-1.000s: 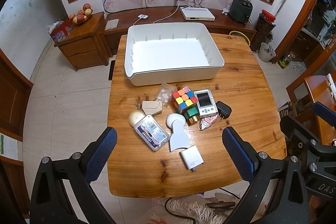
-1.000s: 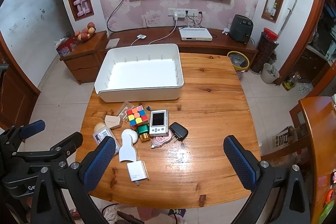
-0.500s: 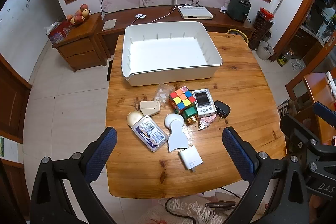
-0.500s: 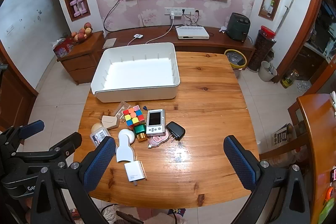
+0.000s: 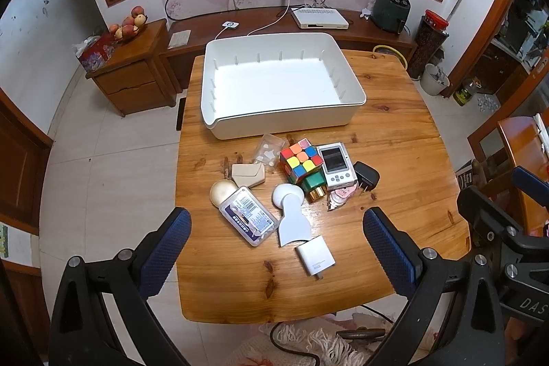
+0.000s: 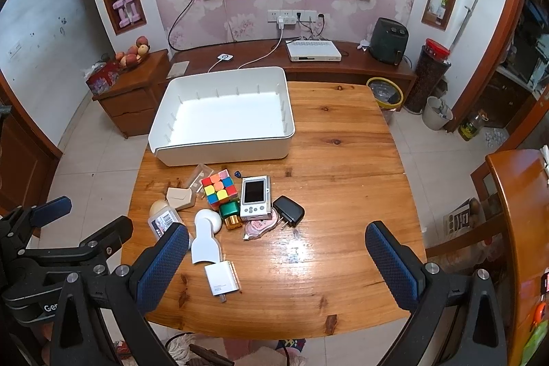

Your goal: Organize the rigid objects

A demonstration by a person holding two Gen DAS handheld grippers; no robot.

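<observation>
An empty white bin [image 5: 281, 84] [image 6: 223, 119] stands at the far side of the wooden table [image 5: 405, 160]. In front of it lies a cluster: a colour cube [image 5: 301, 159] [image 6: 219, 188], a white handheld device [image 5: 335, 164] [image 6: 254, 197], a black charger [image 5: 366, 176] [image 6: 289, 210], a green and gold cap [image 5: 314, 186], a clear labelled box [image 5: 248, 215], a white scraper [image 5: 291, 215] [image 6: 206, 239] and a white adapter [image 5: 315, 255] [image 6: 221, 279]. My left gripper [image 5: 276, 246] and right gripper [image 6: 271, 263] are open, empty, high above the table's near edge.
A beige pouch [image 5: 247, 174], a gold round case [image 5: 222, 191], a clear bag [image 5: 269, 150] and a pink tape dispenser [image 6: 258, 226] lie in the cluster. A sideboard with a fruit bowl [image 5: 129, 24] stands left. Another wooden table [image 6: 514, 228] is at right.
Both cameras have drifted slightly, so the table and bin sit a little differently in view. No object on the table has moved and both grippers stay open.
</observation>
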